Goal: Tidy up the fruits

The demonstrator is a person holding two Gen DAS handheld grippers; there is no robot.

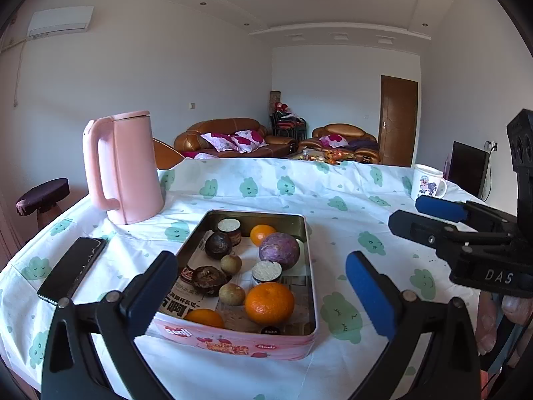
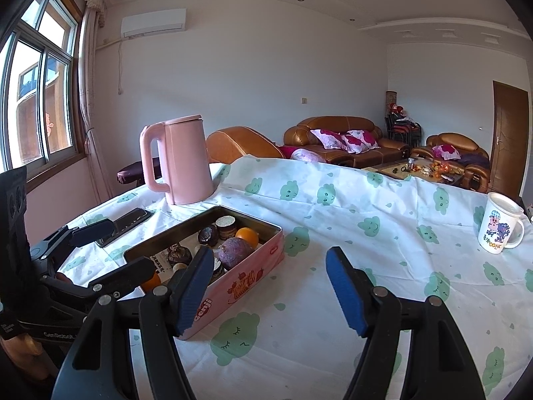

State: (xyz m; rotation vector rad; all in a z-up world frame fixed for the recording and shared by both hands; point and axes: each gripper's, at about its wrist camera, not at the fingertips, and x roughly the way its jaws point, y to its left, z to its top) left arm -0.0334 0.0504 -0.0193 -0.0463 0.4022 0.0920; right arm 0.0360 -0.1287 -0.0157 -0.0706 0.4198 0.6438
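Observation:
A pink tin [image 1: 233, 340] lined with newspaper holds oranges [image 1: 269, 303], a purple passion fruit [image 1: 279, 250], dark wrinkled fruits [image 1: 218, 245], small brown fruits [image 1: 231, 293] and two white-topped jars [image 1: 266, 271]. My left gripper [image 1: 261, 261] hangs open, its blue pads wide apart over the tin's near end, with nothing between them. From the right wrist view, the left gripper [image 2: 133, 245] is at the tin's left side. My right gripper [image 2: 269, 256] is open and empty over the tablecloth, just right of the tin [image 2: 246, 276]. In the left wrist view, the right gripper [image 1: 404, 213] shows at the right edge.
A pink kettle [image 1: 123, 166] stands behind the tin on the left, with a black phone [image 1: 73, 266] lying in front of it. A printed white mug [image 2: 499, 223] stands at the far right of the cloth-covered table [image 2: 366, 266]. A hand [image 1: 513, 306] holds the right gripper.

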